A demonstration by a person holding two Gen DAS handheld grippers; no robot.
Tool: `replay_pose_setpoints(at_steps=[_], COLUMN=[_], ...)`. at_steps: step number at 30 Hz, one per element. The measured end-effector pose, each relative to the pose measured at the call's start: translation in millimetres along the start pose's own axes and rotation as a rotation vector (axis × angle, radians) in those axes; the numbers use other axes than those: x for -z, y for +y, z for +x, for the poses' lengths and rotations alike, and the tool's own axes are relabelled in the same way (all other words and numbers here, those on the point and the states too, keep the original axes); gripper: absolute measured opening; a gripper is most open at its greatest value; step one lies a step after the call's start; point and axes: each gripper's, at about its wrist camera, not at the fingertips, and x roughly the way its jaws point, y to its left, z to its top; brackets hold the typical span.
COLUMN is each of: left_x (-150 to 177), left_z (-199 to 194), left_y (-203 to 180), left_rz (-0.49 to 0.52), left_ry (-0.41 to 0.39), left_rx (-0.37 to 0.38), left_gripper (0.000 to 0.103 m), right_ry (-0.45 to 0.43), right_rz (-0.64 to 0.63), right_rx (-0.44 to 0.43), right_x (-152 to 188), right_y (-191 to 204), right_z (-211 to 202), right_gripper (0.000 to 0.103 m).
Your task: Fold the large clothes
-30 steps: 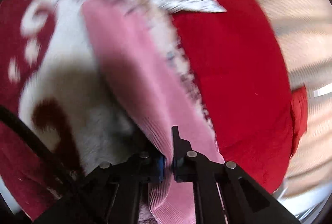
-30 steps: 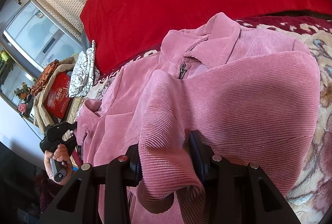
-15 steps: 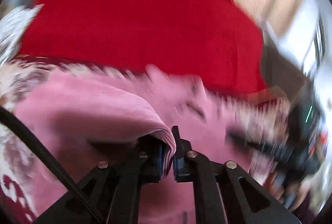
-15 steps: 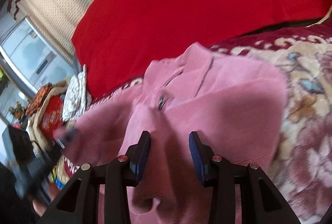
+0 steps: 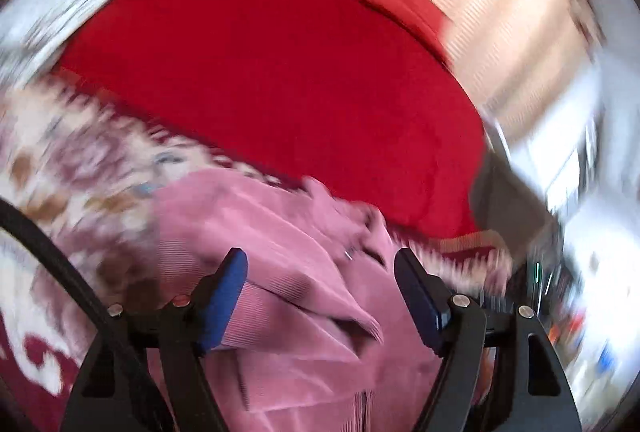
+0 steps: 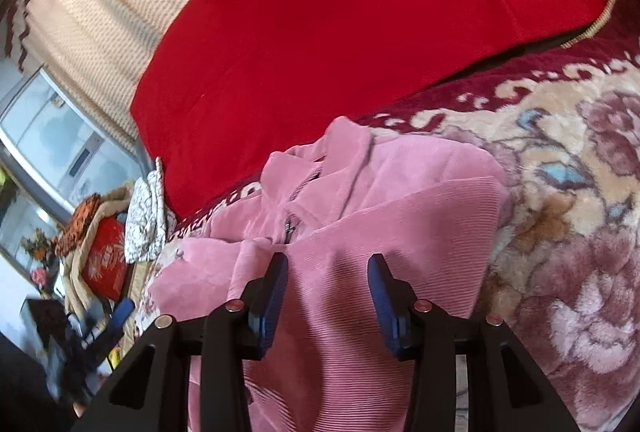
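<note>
pink jacket (image 6: pixel 400 228) on the blanket (image 6: pixel 568 216), near its red-quilt (image 6: pixel 360 23) edge; no writing readable.
left gripper (image 5: pixel 320 296) has just opened wide, holding nothing; right gripper (image 6: pixel 328 292) part open, cloth between, ungripped.

Left wrist view, heavy motion blur. Left gripper (image 5: pixel 320 272) jaws spread wide, having just been opening; blue pads (image 5: pixel 222 302) clear of the cloth. Pink corduroy jacket (image 5: pixel 288 264) lies below and between the fingers, a folded flap with ribbed edge near the middle, not gripped. Floral plush blanket (image 5: pixel 80 167) underneath at left. Big red cushion (image 5: pixel 280 79) behind the jacket. Cream curtain (image 5: pixel 500 23) at upper right. Black cable (image 5: pixel 52 256) arcs across the lower left.
</note>
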Motion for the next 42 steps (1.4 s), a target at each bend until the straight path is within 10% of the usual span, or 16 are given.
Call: replay_pose_setpoints(at_steps=[7, 18, 20, 28, 34, 38, 42], left_x=[2, 15, 15, 30, 43, 28, 12], left_z=[31, 59, 61, 65, 74, 59, 25], left_y=[14, 21, 10, -68, -117, -85, -40], left_rz=[-0.046, -0.175, -0.131, 0.147, 0.287, 0.176, 0.075], left_ry=[0.068, 0.074, 0.068, 0.029, 0.048, 0.024, -0.081], left_rx=[-0.096, -0.081, -0.082, -0.024, -0.029, -0.136, -0.249], left_gripper=[0.048, 0.047, 0.015, 0.006, 0.006, 0.065, 0.071], right_ry=[0.127, 0.136, 0.132, 0.027, -0.048, -0.038, -0.019], right_rz=[-0.088, -0.072, -0.074, -0.011, 0.026, 0.015, 0.014], right_rx=[0.035, 0.016, 0.016, 0.021, 0.016, 0.021, -0.039], right_x=[18, 17, 16, 2, -9, -9, -9], right_y=[16, 12, 11, -4, -17, -21, -16], right_z=[34, 27, 24, 0, -19, -23, -21], right_gripper=[0.044, 0.044, 0.044, 0.044, 0.045, 0.045, 0.047])
